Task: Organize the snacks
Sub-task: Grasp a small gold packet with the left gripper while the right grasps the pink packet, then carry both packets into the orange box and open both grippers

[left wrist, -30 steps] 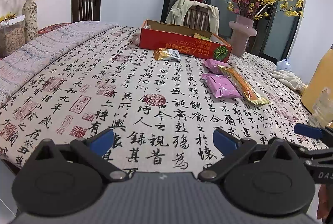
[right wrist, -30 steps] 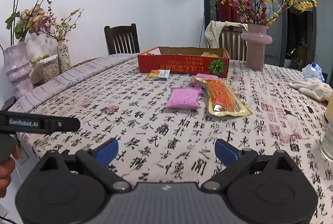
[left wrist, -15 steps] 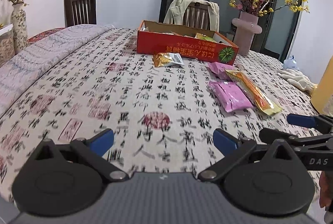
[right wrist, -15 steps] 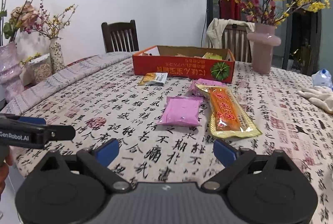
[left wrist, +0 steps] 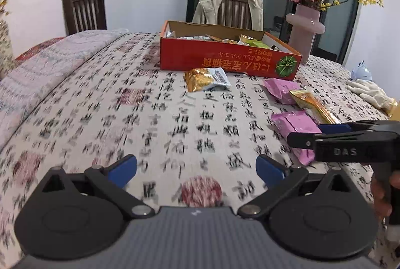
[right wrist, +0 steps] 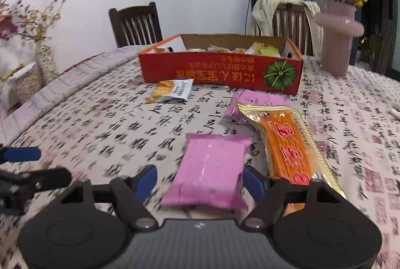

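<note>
A red cardboard box [right wrist: 220, 70] with several snacks in it stands at the far side of the table; it also shows in the left wrist view [left wrist: 225, 60]. Loose on the cloth lie a gold-and-white packet [right wrist: 172, 90], a pink packet [right wrist: 211, 169], a second pink packet [right wrist: 257, 101] and a long orange-gold packet [right wrist: 287, 144]. My right gripper [right wrist: 200, 177] is open, its jaws on either side of the near end of the pink packet. My left gripper [left wrist: 196, 169] is open and empty above bare cloth, with the right gripper [left wrist: 350, 141] beside it.
A pink vase [right wrist: 337, 31] with flowers stands right of the box. Two wooden chairs [right wrist: 136, 23] stand behind the table, one draped with a jacket [right wrist: 282, 11]. White gloves [left wrist: 372, 94] lie at the far right. Vases [right wrist: 46, 61] stand at the left.
Both grippers have moved forward over the table toward the snacks. The right gripper's jaws now straddle the near pink packet. Both stay open.
</note>
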